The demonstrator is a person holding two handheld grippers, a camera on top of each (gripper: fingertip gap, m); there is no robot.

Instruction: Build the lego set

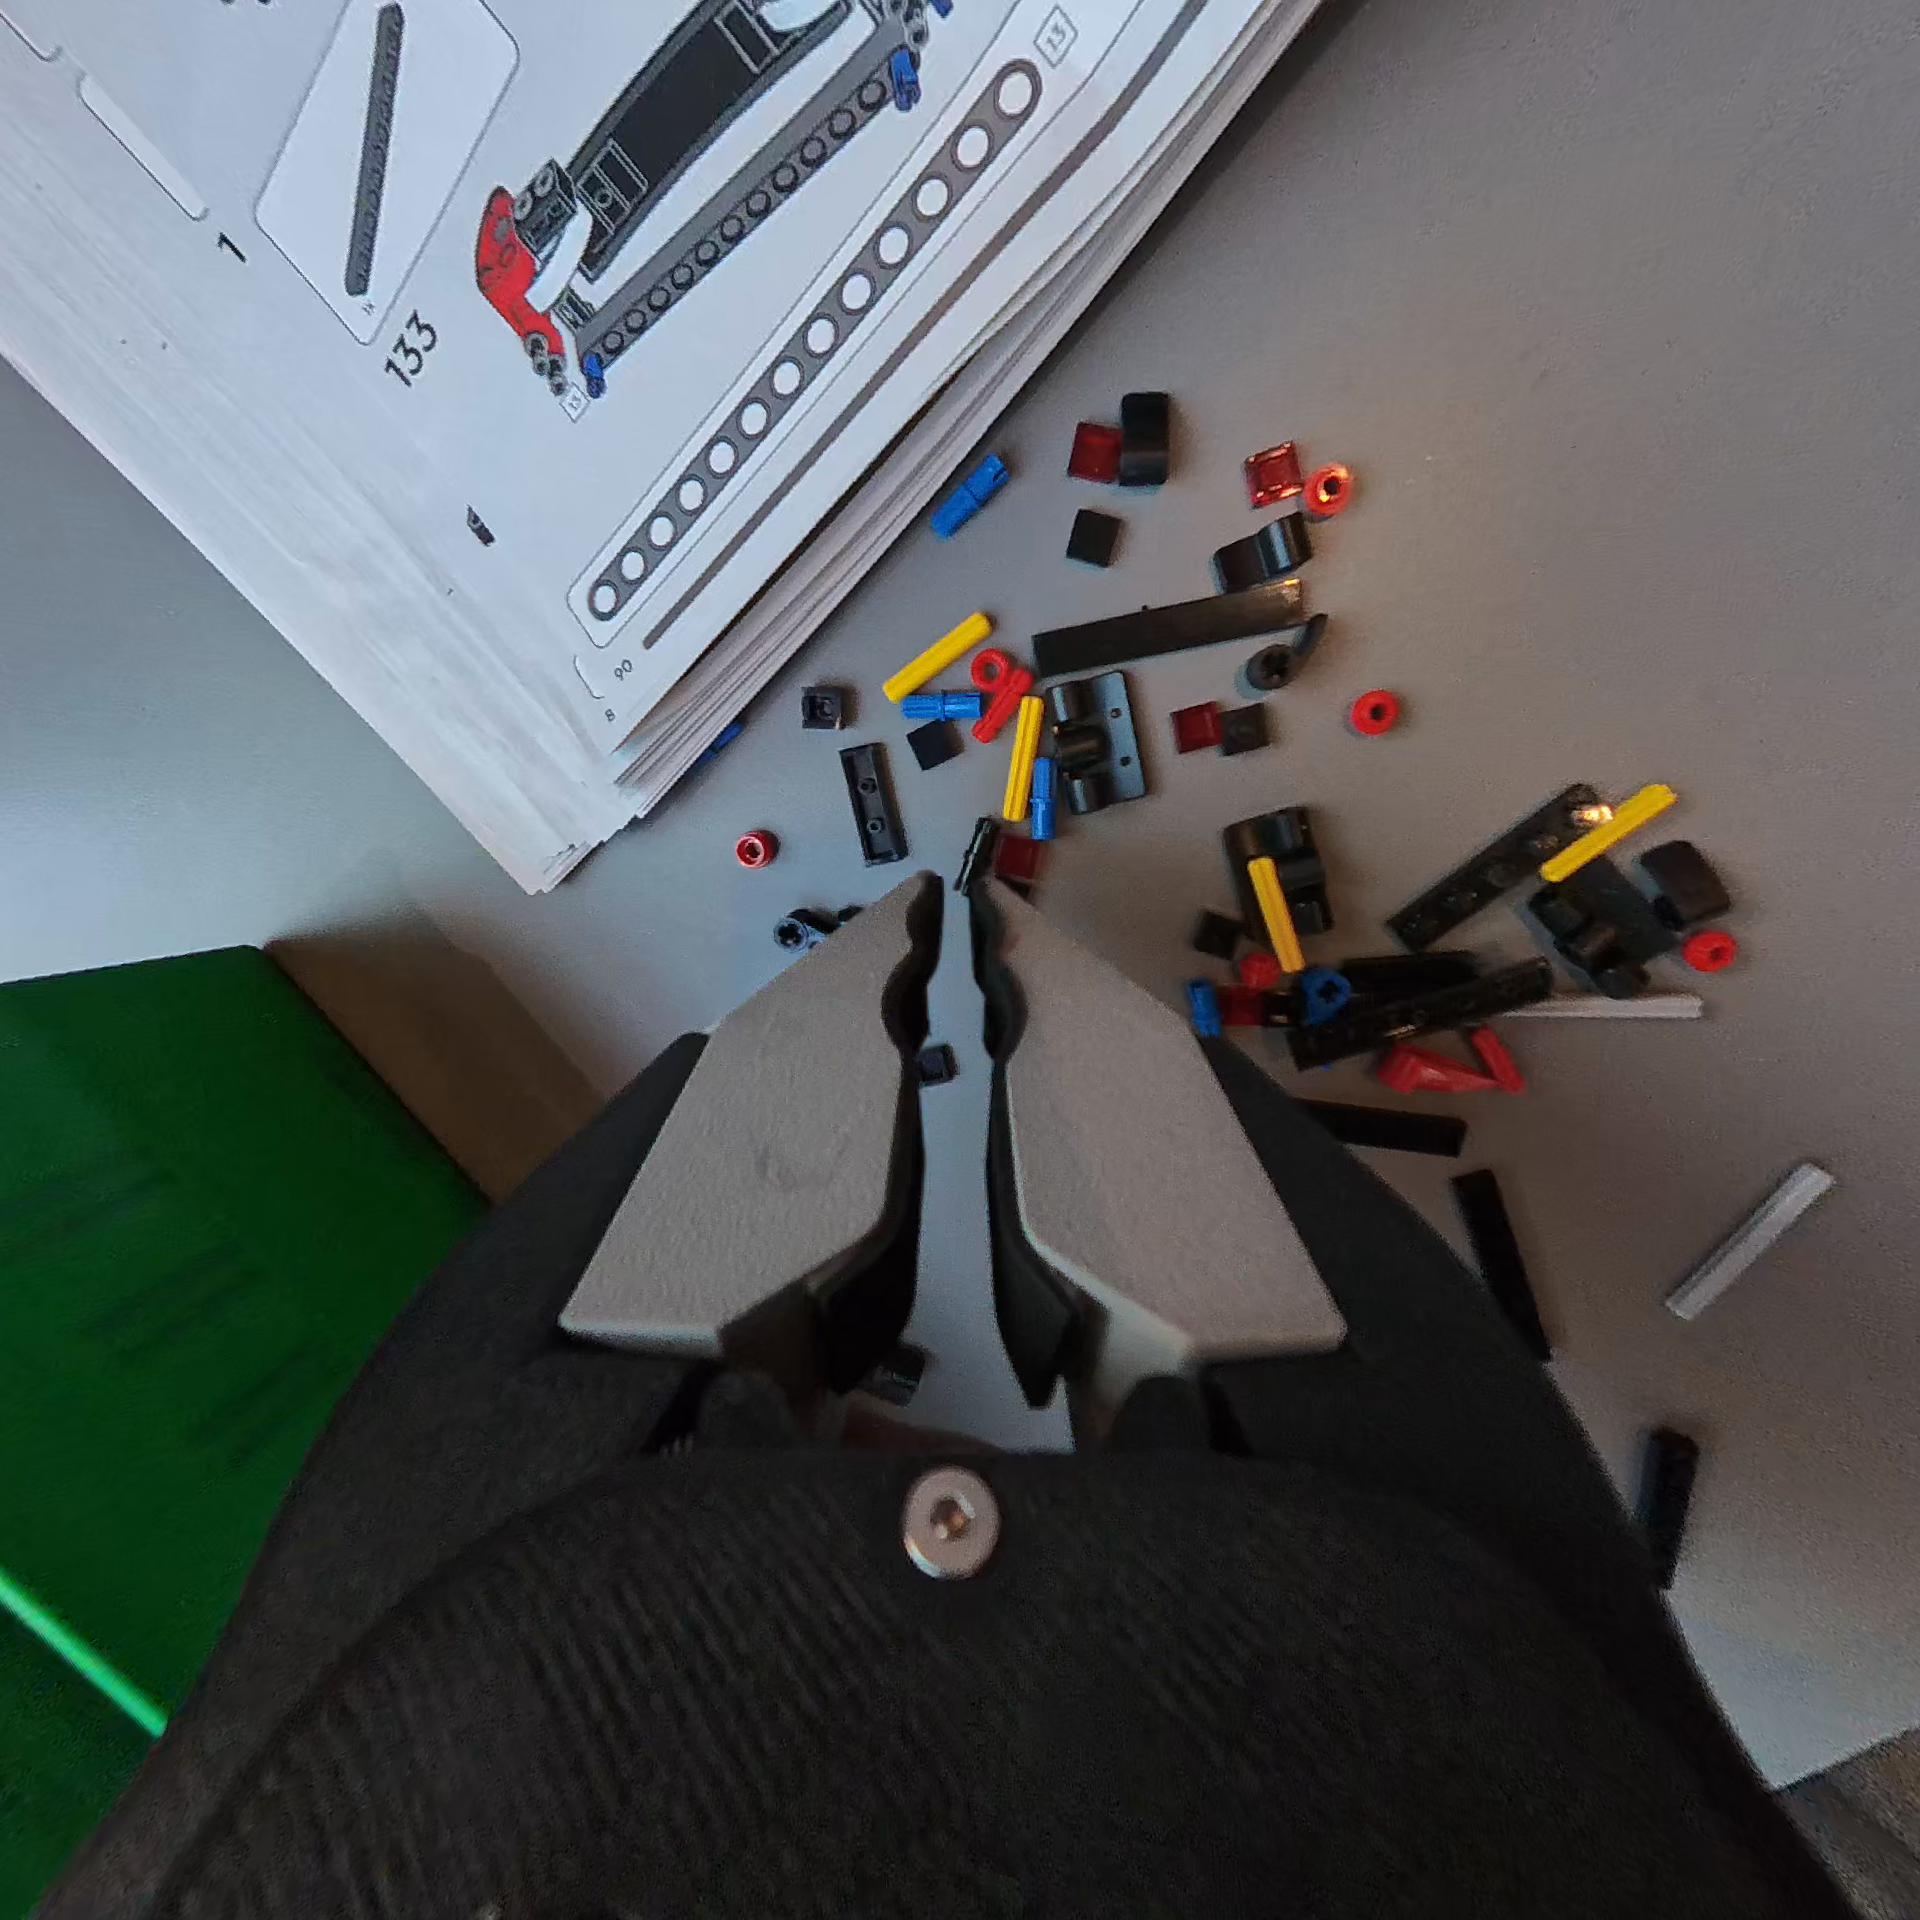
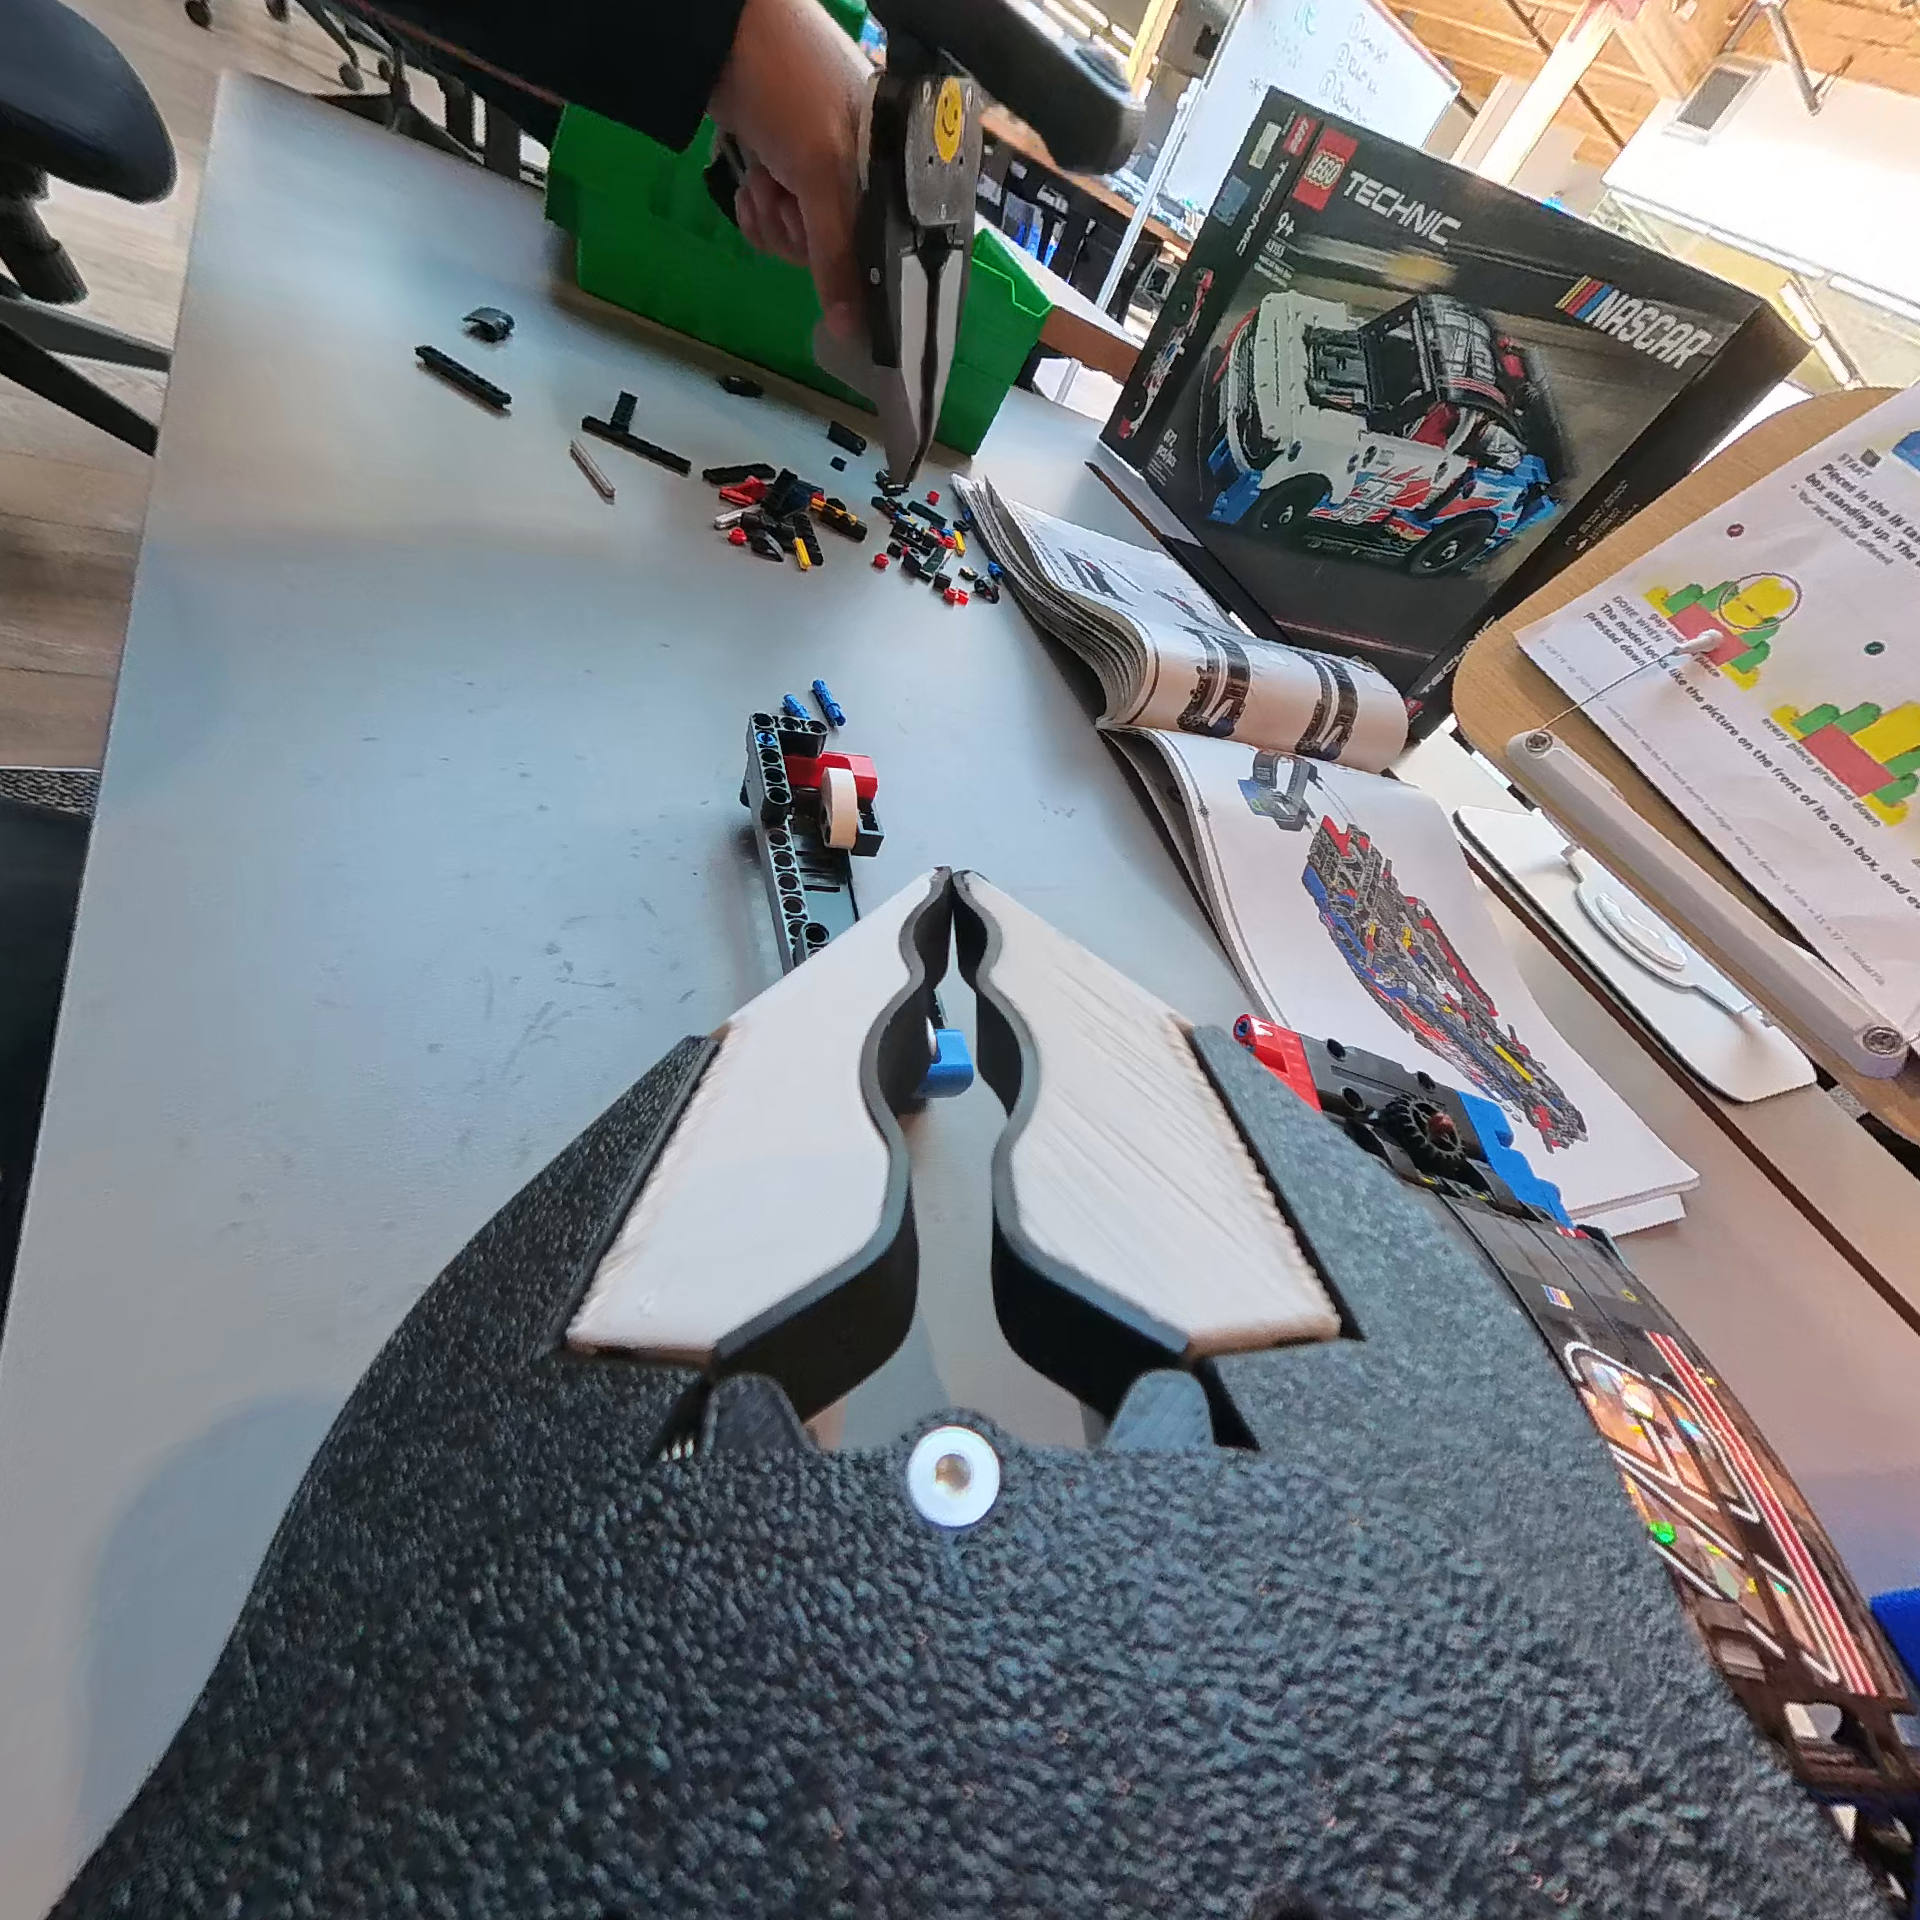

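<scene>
In the left wrist view my left gripper (image 1: 956,891) is low over a scatter of small Lego pieces (image 1: 1101,717) on the grey table (image 1: 1558,312). Its jaws are nearly together, pinched on the end of a small black pin (image 1: 977,852) that sticks out past the tips. It also shows in the right wrist view (image 2: 902,473), tips down in the pile (image 2: 831,520). My right gripper (image 2: 951,878) is shut, tips touching, above the near end of a long black beam assembly (image 2: 795,831) with a red part and a white wheel. A blue piece (image 2: 948,1065) shows through the hollow behind the tips.
An open instruction booklet (image 1: 468,468) lies beside the pile and also shows in the right wrist view (image 2: 1351,935). The set's box (image 2: 1403,364) stands behind it. A green bin (image 2: 727,270) is at the back. A second sub-assembly (image 2: 1403,1101) and sticker sheet (image 2: 1714,1455) lie at my right. The left gripper's tips are roughly 40 centimeters from the right gripper's.
</scene>
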